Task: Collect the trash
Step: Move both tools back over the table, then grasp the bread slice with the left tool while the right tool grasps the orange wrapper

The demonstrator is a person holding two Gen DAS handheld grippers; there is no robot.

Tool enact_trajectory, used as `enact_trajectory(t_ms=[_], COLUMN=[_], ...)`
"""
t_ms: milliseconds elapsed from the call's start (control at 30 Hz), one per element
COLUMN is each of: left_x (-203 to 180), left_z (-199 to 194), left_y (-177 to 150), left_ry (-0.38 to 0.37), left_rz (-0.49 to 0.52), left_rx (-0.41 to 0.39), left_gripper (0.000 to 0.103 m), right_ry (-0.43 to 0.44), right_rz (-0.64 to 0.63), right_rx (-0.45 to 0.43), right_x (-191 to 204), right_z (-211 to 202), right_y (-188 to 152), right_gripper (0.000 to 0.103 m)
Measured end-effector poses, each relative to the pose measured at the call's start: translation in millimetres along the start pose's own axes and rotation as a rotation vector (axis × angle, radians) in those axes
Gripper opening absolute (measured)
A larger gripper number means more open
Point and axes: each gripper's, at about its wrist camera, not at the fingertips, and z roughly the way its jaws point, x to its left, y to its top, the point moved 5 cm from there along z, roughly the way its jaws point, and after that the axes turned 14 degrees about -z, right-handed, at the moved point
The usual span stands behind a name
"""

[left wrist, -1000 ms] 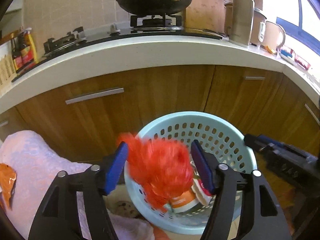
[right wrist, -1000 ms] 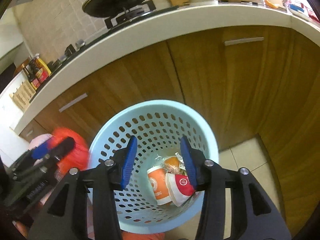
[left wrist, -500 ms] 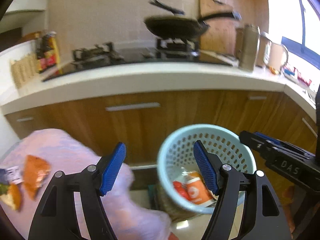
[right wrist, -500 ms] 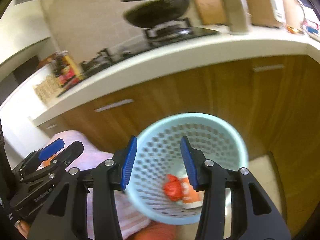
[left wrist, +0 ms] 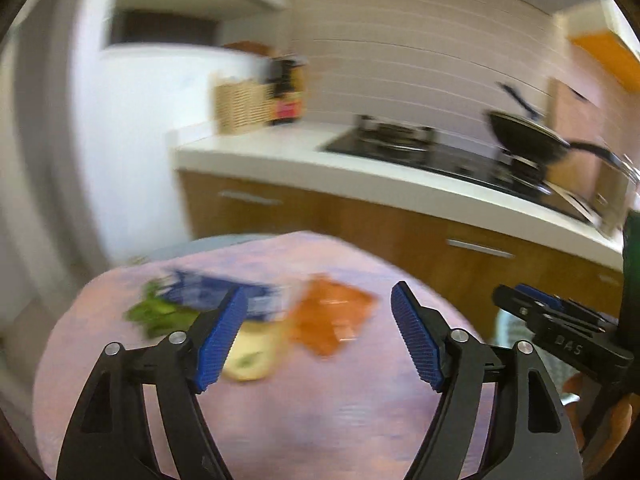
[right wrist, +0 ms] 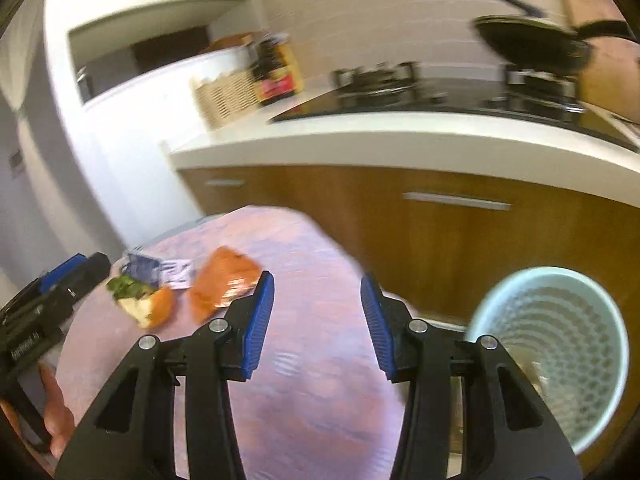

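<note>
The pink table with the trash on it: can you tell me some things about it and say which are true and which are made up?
1. An orange wrapper lies on the pink table. True.
2. The left gripper is holding the wrapper. False: its jaws are open and empty.
3. The blue basket stands on the table. False: it is on the floor beside it.
4. A black pan sits on the stove. True.
</note>
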Motion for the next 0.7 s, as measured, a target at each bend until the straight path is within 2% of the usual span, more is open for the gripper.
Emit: enact_trajectory(t_ms=[67,200,300,433,467,600,667,700], left_x=[35.7,83.3,100.8,110.3,113.0,114.4,113.1,112.2], left_z=[9.1,34.2,58.1,79.5,81.3,93.9,97.6,98.1], left_y=[4.6,-0.7,-12.2,-24.1,-27.5,-38.2,-40.8,-41.6], left_ry=[0.047,0.098,0.087,0.065,0.059,0.018,0.035,0.033], left_rz=[-0.059,-0.148,-0.204,-0.248,-0.254,-0.282,-0.271,-0.269], left_rx=[0.018,0.071,0.147,0.219,0.230,0.288,0.286,0.288], left_gripper=[0.073,0.073,0.073,0.072,0.071,0.055,0.045,0.036], right_ry=[0.022,0.054,0.055,0.049,0.034,0.026,0.004,0.000], right_rz=[-0.039,-0.081,-0.121,-0.178,-0.199,-0.249,-0.257,-0.262], right_rx=[0.014,0.067,0.094,0.102,0.101,0.109,0.127,0.123], right_x=[18.6,39.8,50.6,64.9,68.0,77.4,77.9,78.5], right_z=[24.5,67.5,87.9,104.3,107.1,121.9,130.0,130.9], right_y=[7.1,9.4,7.3,9.6,11.1,16.2,16.5,17.3], right_gripper=[0.042,0.055,0.058,0.071,0.071,0.072,0.072,0.072])
